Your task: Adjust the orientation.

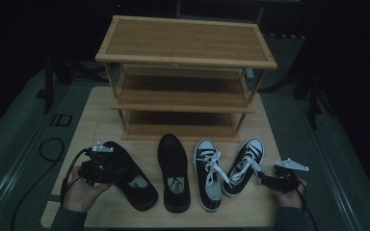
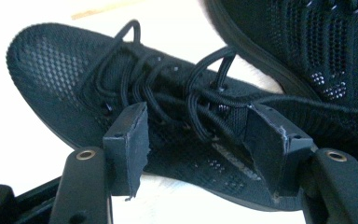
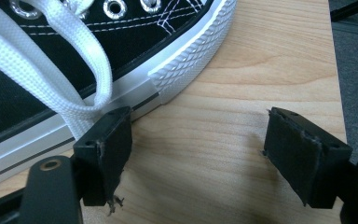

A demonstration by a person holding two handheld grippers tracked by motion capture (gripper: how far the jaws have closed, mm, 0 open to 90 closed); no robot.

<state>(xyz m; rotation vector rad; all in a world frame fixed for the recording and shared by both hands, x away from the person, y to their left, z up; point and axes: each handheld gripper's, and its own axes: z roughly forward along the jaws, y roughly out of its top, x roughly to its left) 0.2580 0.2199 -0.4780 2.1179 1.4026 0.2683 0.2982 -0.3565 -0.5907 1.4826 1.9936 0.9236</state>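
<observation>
No text, brand or number can be read anywhere. The insole labels of the two black shoes point(image 1: 173, 173) are too small and dim.

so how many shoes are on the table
4, in a row in front of the rack: black mesh shoe at far left, black shoe next, then two black-and-white sneakers, one upright, one angled at right.

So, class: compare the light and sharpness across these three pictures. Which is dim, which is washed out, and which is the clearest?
High view: dim and underexposed, the surroundings nearly black, though the wooden rack stays readable. Left gripper view: the table is blown out to white, while the mesh on the black shoe stays crisp. Right gripper view: evenly lit and clearest, with the wood grain and the white lace sharp.
</observation>
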